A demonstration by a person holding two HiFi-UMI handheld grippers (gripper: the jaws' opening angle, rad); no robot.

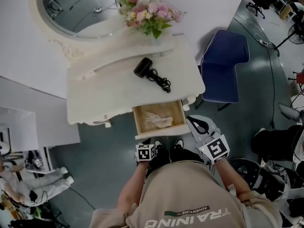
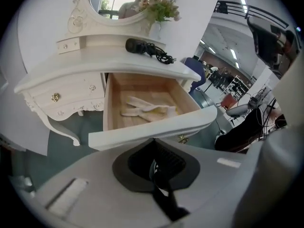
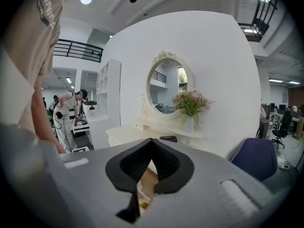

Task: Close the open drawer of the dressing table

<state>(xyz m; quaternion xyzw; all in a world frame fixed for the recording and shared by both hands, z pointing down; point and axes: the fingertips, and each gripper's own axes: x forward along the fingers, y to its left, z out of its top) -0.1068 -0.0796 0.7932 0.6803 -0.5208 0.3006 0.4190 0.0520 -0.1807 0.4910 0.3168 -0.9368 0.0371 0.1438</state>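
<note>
Furniture first: the white dressing table [image 1: 95, 94] stands by the wall, and its one drawer [image 1: 161, 131] on the right side is pulled out a long way. So the closing job has not begun, I think; this looks like the getting-ready step. The left gripper [image 2: 153, 144] sits low, right up by the drawer's front board, with its two fingers pressed together and nothing between them. I cannot tell if it touches the board. The right gripper [image 3: 151, 144] is near the drawer's right front corner, fingers also pressed together and holding nothing. Some pale soft things [image 2: 147, 109] lie flat inside the drawer, well below its edge, so they should not get in the way. A tiny gold knob [image 2: 182, 138] peeks out under the front board. Next, the closed tips should press on the middle of the front and push straight in toward the table, so the drawer does not go crooked.
</note>
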